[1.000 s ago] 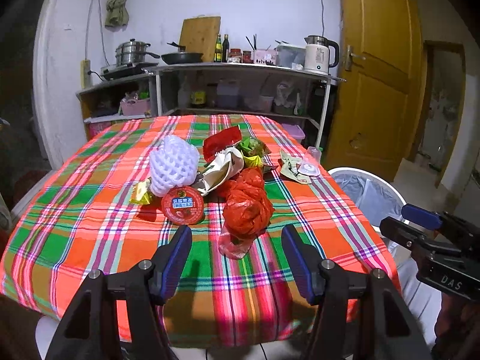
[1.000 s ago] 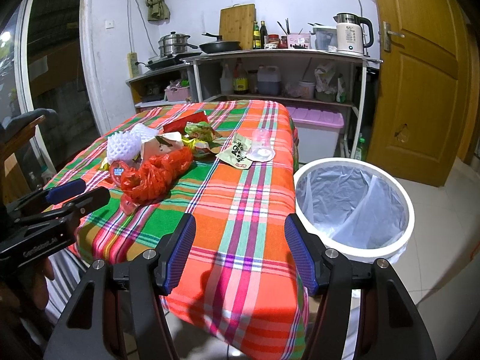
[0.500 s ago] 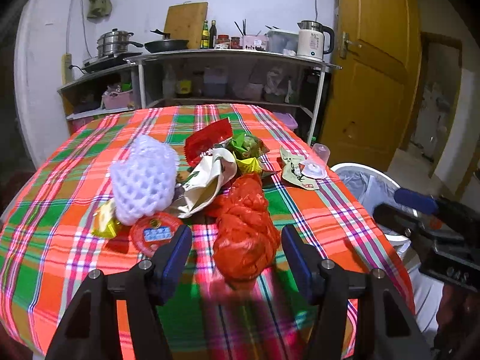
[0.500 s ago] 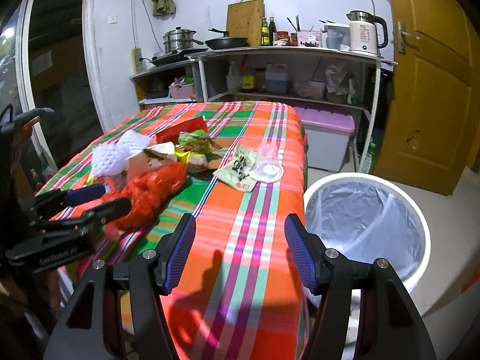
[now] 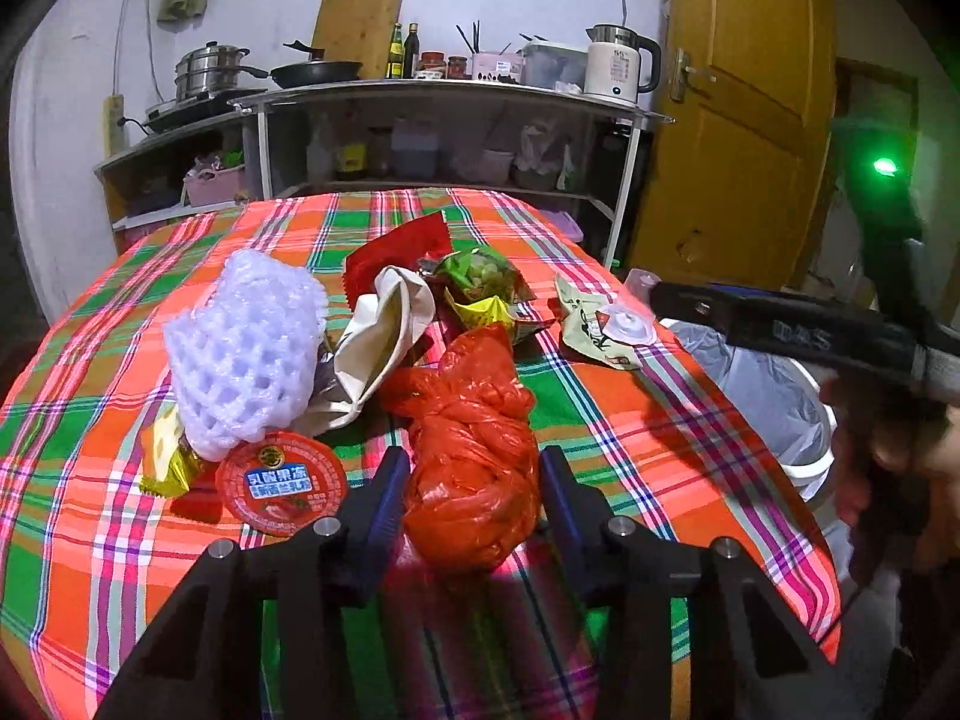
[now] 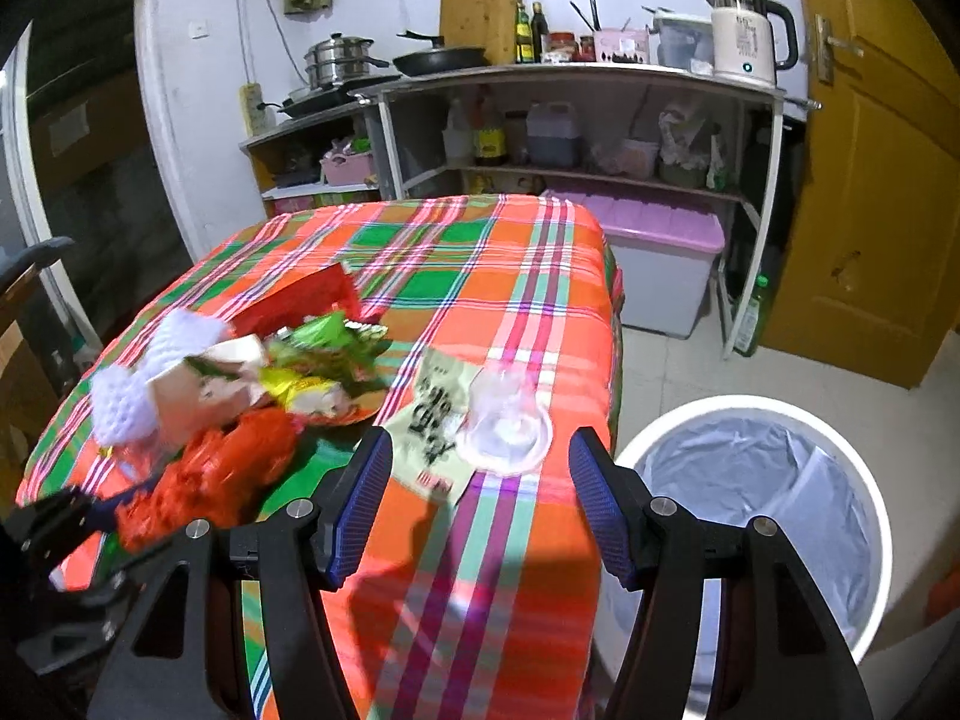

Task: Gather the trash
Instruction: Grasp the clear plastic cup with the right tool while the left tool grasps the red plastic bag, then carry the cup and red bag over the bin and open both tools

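the left gripper [image 5: 471, 495] has its fingers spread wide on either side of a knotted red plastic bag [image 5: 474, 450], which lies on the plaid tablecloth [image 5: 630, 438] at the near end of the trash pile; the blue pads look just beside the bag, not yet squeezing it. the right gripper [image 6: 480, 504] is also spread wide and grasps nothing, lined up toward a clear plastic cup [image 6: 504, 423] resting on a pale snack packet [image 6: 435, 420].

the bag looks light, soft and crinkly, so it will likely squash and could slip; the bunched, twisted middle seems the best place to pinch. the cup looks thin and easy to crush, so a gentle grip suits it.

counted: one red bag, one white foam net [image 5: 246, 354], one red jelly cup [image 5: 281, 483], one clear cup, one lined bin [image 6: 756, 516] on the floor beside the table.
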`<state>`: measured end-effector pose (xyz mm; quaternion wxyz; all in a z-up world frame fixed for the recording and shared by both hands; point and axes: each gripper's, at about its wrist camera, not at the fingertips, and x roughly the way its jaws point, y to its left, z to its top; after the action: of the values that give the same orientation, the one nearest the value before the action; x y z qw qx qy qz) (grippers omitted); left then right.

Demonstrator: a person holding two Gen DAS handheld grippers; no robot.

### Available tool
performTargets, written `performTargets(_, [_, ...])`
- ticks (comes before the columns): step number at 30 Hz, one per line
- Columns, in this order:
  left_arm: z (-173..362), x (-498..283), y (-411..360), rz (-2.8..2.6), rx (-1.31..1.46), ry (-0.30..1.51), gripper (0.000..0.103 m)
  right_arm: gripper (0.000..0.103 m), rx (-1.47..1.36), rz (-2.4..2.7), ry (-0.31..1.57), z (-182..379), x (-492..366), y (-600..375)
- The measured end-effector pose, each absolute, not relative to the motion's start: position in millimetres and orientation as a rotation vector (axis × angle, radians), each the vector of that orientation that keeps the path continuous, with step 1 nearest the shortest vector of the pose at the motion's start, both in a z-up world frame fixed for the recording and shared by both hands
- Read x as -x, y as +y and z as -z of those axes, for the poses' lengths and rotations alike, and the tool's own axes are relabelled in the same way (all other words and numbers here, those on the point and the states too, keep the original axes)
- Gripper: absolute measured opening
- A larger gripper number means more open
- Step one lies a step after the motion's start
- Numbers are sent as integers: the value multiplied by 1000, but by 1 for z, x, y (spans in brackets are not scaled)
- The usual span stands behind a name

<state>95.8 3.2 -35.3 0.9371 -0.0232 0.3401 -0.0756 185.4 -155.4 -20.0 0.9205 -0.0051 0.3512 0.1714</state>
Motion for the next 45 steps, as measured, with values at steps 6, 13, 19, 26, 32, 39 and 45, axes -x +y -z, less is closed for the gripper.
performTargets(6, [36,-96,7,174,58,695,43,53,-14,-345,770,29,-218,-155])
performTargets(13, [35,-98,10,181,53,695,42,33,-37,-347,803,37,-234,-156])
performTargets(19, [30,-92,8,173,51,686,41,33,-64,-352,773,27,-218,-165])
performTargets(26, [16,-75,0,184,50,658,41,33,-95,-368,753,17,-184,-180])
performTargets(32, [4,-70,-17,225,32,645,41,33,-125,-341,736,11,-161,-202])
performTargets(39, [-4,-86,-48,305,8,644,41,33,-159,-264,720,9,-145,-241])
performTargets(45, [-7,-110,-89,401,-16,639,41,33,-195,-190,729,17,-141,-276])
